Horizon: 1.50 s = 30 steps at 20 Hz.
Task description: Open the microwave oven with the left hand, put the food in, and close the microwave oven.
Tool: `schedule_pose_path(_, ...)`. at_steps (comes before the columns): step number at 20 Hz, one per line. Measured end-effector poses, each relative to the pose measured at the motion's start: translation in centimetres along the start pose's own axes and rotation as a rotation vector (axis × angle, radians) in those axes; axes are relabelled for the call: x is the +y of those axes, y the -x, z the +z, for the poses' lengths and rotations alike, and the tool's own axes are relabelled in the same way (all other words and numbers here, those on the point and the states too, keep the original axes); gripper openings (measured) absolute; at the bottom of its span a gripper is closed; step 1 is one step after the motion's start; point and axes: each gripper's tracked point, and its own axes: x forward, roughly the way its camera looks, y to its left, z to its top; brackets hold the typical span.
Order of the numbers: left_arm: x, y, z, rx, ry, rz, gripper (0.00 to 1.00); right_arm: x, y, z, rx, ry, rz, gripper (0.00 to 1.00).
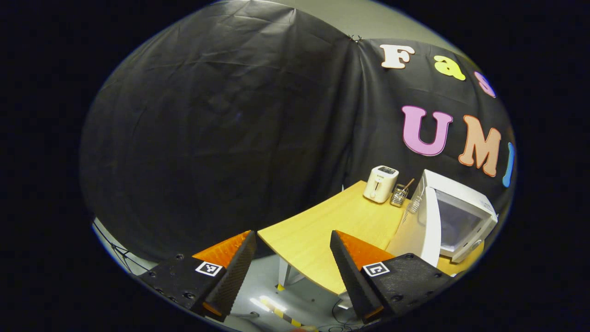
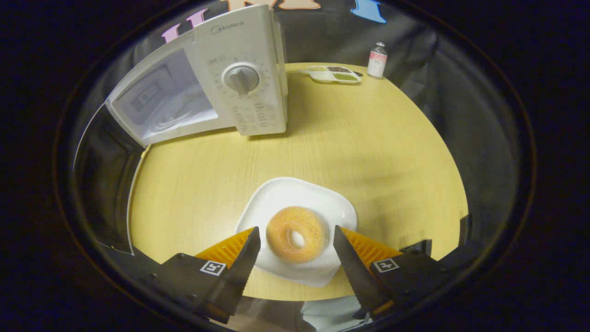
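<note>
A white microwave [image 2: 239, 78] stands at the back left of the round wooden table [image 2: 368, 138]; its door with the window looks closed. A sugared donut [image 2: 275, 236] lies on a white plate [image 2: 295, 193] near the table's front edge. My right gripper [image 2: 295, 228] is open, one finger on each side of the donut, not pressing on it. In the left gripper view the microwave [image 1: 454, 221] is at the far right on the table [image 1: 322, 226]. My left gripper [image 1: 292, 233] is open and holds nothing, off the table's edge and well back from the microwave.
A white toaster [image 1: 380, 183] and a small glass jar [image 1: 399, 194] with a stick in it stand behind the microwave. At the table's far side are a divided dish of seeds [image 2: 333, 74] and a small bottle [image 2: 377, 60]. Black cloth walls surround the table.
</note>
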Motion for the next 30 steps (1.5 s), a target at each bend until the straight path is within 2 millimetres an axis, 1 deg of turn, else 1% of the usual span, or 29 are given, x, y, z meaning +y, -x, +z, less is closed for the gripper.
schedule_pose_path(1, -0.5, -0.2, 0.4, -0.01, -0.006, -0.008, 0.95, 0.0, -0.2, -0.2, 0.013, -0.002, -0.006, 0.99)
schedule_pose_path(2, -0.9, -0.4, 0.6, -0.017, -0.013, -0.016, 0.91, 0.0, -0.2, -0.3, 0.022, -0.003, -0.013, 0.99)
schedule_pose_path(3, -1.1, -0.7, 0.7, -0.028, -0.016, -0.017, 0.95, -0.1, -0.3, -0.3, 0.026, -0.003, -0.019, 1.0)
schedule_pose_path(4, -1.5, -1.0, 0.9, -0.035, -0.01, -0.024, 0.95, -0.1, -0.3, -0.3, 0.027, -0.003, -0.023, 0.99)
schedule_pose_path(5, -2.1, -1.4, 1.0, -0.034, 0.001, -0.04, 0.91, 0.0, -0.5, -0.4, 0.033, -0.003, -0.026, 0.99)
schedule_pose_path(6, -2.6, -1.5, 0.7, -0.025, 0.011, -0.06, 0.91, 0.0, -0.6, -0.5, 0.043, -0.003, -0.031, 0.99)
schedule_pose_path(7, -3.0, -1.6, 0.4, -0.015, 0.019, -0.076, 0.91, -0.1, -0.7, -0.8, 0.051, -0.007, -0.036, 0.92)
schedule_pose_path(8, -3.5, -1.9, 0.2, -0.01, 0.023, -0.089, 0.91, 0.0, -0.9, -0.9, 0.058, -0.013, -0.038, 0.99)
schedule_pose_path(9, -4.2, -2.4, 0.2, -0.009, 0.022, -0.1, 0.95, 0.1, -0.9, -1.0, 0.065, -0.021, -0.037, 0.92)
schedule_pose_path(10, -4.5, -2.6, 0.2, -0.01, 0.018, -0.108, 0.95, 0.2, -1.0, -1.0, 0.064, -0.03, -0.04, 0.92)
schedule_pose_path(11, -4.7, -2.8, 0.1, -0.008, 0.01, -0.115, 0.95, 0.1, -1.1, -1.0, 0.065, -0.034, -0.041, 0.84)
schedule_pose_path(12, -4.7, -3.2, 0.1, -0.005, 0.004, -0.119, 0.95, 0.1, -1.1, -1.1, 0.068, -0.035, -0.044, 0.89)
schedule_pose_path(13, -4.8, -3.5, -0.1, 0.001, 0.001, -0.126, 0.95, 0.1, -1.1, -1.2, 0.069, -0.042, -0.048, 0.82)
schedule_pose_path(15, -5.0, -3.8, -0.3, 0.007, -0.001, -0.14, 0.95, 0.1, -0.8, -1.3, 0.075, -0.05, -0.055, 0.74)
schedule_pose_path(16, -5.1, -3.8, -0.3, 0.01, -0.004, -0.147, 0.95, 0.2, -0.8, -1.4, 0.076, -0.056, -0.057, 0.72)
schedule_pose_path(17, -5.2, -4.1, -0.5, 0.013, -0.007, -0.152, 0.95, 0.1, -0.7, -1.3, 0.069, -0.079, -0.065, 0.66)
schedule_pose_path(18, -5.2, -4.2, -0.5, 0.016, -0.013, -0.158, 0.95, 0.4, -0.5, -1.3, 0.069, -0.106, -0.053, 0.67)
schedule_pose_path(19, -5.4, -4.3, -0.5, 0.016, -0.017, -0.165, 0.95, 0.9, -0.2, -1.3, 0.067, -0.138, -0.033, 0.62)
schedule_pose_path(20, -5.6, -4.5, -0.5, 0.016, -0.022, -0.174, 0.95, 1.3, 0.2, -1.1, 0.058, -0.168, -0.01, 0.67)
schedule_pose_path(22, -5.9, -4.6, -0.5, 0.016, -0.031, -0.192, 0.95, 2.6, 1.2, -0.7, 0.039, -0.217, 0.051, 0.67)
schedule_pose_path(23, -6.1, -4.7, -0.5, 0.016, -0.036, -0.202, 0.95, 3.4, 1.9, -0.7, 0.033, -0.245, 0.091, 0.62)
schedule_pose_path(24, -6.3, -4.6, -0.5, 0.017, -0.04, -0.211, 0.95, 4.4, 2.6, -0.5, 0.026, -0.28, 0.136, 0.62)
schedule_pose_path(25, -6.5, -4.8, -0.6, 0.019, -0.043, -0.22, 0.95, 5.7, 3.4, -0.4, 0.021, -0.319, 0.184, 0.62)
schedule_pose_path(26, -6.6, -4.9, -0.7, 0.022, -0.045, -0.229, 0.95, 7.1, 4.1, -0.2, 0.018, -0.357, 0.233, 0.67)
schedule_pose_path(27, -6.8, -4.9, -0.8, 0.028, -0.048, -0.237, 0.95, 8.4, 5.0, -0.1, 0.014, -0.394, 0.284, 0.67)
schedule_pose_path(28, -6.8, -4.9, -1.0, 0.034, -0.052, -0.246, 0.95, 9.9, 5.7, 0.1, 0.01, -0.434, 0.338, 0.62)
schedule_pose_path(30, -6.9, -5.1, -1.4, 0.042, -0.059, -0.26, 0.95, 13.1, 7.0, 0.9, -0.002, -0.529, 0.448, 0.62)
